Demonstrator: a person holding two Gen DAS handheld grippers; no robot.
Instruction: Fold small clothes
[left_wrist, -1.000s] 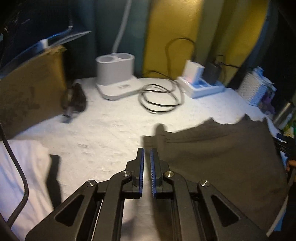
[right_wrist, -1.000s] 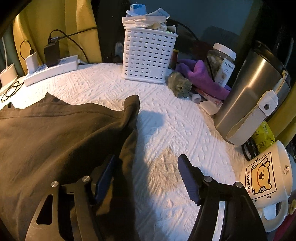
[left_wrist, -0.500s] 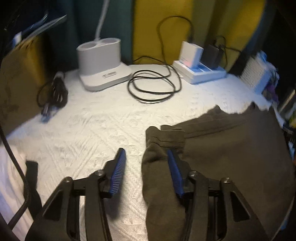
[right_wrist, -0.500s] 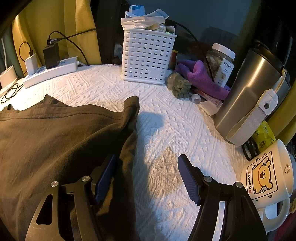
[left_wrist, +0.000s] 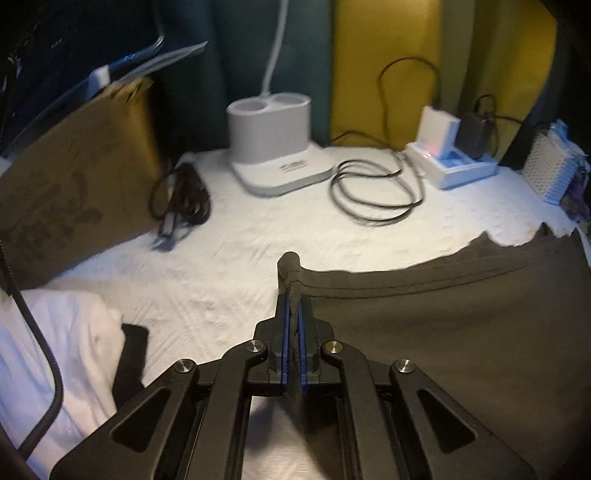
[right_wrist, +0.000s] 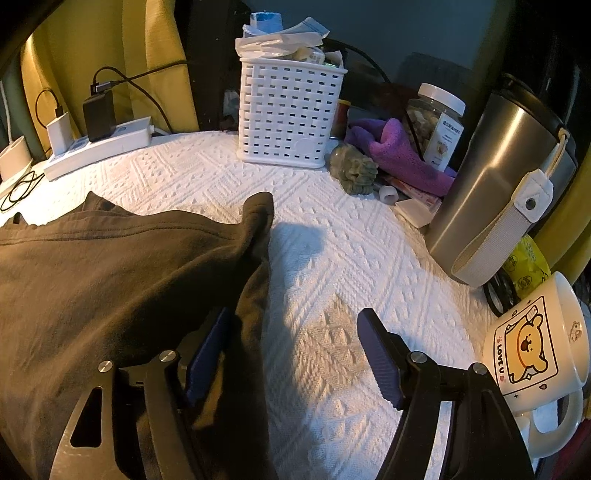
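Garment (left_wrist: 461, 332) corner pinched in left claw (left_wrist: 294, 306); right claw (right_wrist: 295, 350) opening, left finger half-buried under cloth.

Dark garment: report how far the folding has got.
Done: the dark garment lies spread on the white cloth, no fold visible. In hand: the left gripper is shut on its corner edge; the right gripper is opening, the garment's other edge between its fingers, unpinched. Left: the right-side grasp and every fold.
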